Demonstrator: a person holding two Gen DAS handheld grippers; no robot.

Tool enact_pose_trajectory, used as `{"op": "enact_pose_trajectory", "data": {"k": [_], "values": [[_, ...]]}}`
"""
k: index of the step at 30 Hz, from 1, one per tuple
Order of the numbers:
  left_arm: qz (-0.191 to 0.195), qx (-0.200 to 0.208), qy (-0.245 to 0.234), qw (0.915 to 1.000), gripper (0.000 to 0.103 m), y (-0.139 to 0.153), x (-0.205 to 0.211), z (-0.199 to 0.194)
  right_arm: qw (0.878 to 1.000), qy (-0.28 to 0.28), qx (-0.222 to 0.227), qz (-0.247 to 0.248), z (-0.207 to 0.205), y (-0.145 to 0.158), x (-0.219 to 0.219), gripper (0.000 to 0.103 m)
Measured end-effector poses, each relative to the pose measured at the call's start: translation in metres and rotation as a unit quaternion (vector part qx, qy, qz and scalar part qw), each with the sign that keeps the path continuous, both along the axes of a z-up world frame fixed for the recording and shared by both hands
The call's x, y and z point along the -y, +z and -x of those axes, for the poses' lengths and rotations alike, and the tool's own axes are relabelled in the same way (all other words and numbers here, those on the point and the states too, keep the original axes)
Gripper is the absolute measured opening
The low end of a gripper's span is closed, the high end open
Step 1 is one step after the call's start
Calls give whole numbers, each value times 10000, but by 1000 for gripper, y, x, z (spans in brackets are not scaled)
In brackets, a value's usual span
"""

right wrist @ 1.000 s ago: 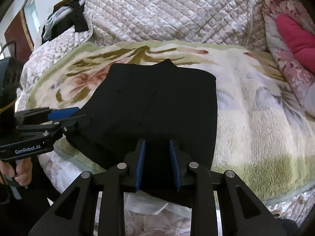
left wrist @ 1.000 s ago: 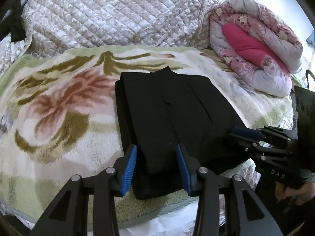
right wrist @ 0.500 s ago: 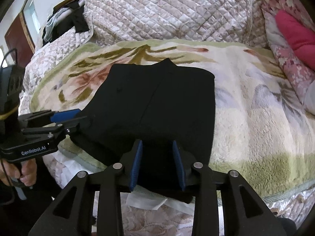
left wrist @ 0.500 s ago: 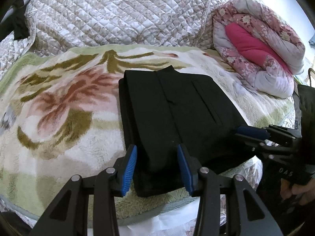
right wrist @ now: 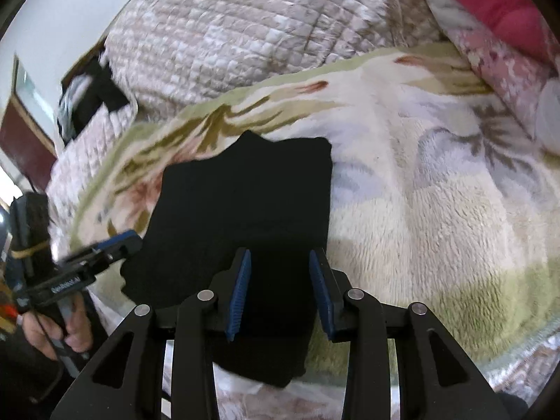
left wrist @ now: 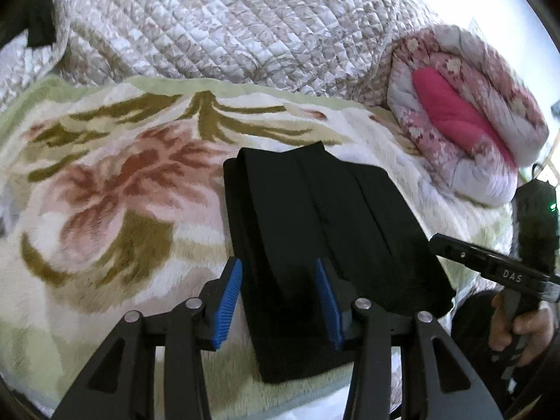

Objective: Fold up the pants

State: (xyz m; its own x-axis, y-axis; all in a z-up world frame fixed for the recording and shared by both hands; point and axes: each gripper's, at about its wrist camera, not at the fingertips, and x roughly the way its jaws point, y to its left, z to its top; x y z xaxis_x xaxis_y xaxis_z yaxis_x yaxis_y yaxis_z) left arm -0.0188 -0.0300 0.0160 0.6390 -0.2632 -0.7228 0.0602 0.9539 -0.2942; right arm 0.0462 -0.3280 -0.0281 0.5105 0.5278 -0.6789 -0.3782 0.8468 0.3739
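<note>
since a second ago both grippers have pulled back from the pants and spread wider; the right one was nearly pinched on the near edge, now its pads stand clear of the cloth. largest to smallest: quilted bedspread (left wrist: 224, 24) heaped across the back, pale with a small diamond stitch. in front of it a fleece blanket (left wrist: 105, 217) with big pink and olive flowers covers the bed. a rolled floral quilt (left wrist: 465, 122) with a pink lining sits at the far right, well apart from the pants. the black pants (left wrist: 315, 231) lie flat on the blanket, folded into a thick rectangle, near end reaching the bed edge, a few long creases running away from the camera. in the right wrist view the pants (right wrist: 252, 217) show the same block, one small flap poking out at the far end. left gripper (left wrist: 278, 301) hangs over the near end of the pants, jaws apart, blue pads either side of a fold, gripping nothing. right gripper (right wrist: 280, 288) is over the near right corner, jaws apart, nothing held. cannot tell if either set of pads touches the cloth. dark clothes (right wrist: 87, 101) sit piled at the far left, blurred.
</note>
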Motion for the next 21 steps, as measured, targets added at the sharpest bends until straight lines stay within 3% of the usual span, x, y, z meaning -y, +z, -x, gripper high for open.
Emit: {"op": "enact_pose_trajectory", "data": {"k": [7, 15, 17, 21], "values": [[361, -189, 66, 9991, 52, -16, -13, -23, 9975, 43, -486, -515, -30, -18, 7, 36], [936, -155, -33, 9955, 60, -30, -21, -45, 9930, 227, -651, -958, -45, -25, 6, 39], [955, -161, -34, 9953, 58, -29, -20, -45, 9927, 299, -662, -968, -42, -23, 5, 38], [916, -136, -33, 9957, 42, -27, -20, -43, 9931, 324, -676, -899, -43, -24, 3, 28]]}}
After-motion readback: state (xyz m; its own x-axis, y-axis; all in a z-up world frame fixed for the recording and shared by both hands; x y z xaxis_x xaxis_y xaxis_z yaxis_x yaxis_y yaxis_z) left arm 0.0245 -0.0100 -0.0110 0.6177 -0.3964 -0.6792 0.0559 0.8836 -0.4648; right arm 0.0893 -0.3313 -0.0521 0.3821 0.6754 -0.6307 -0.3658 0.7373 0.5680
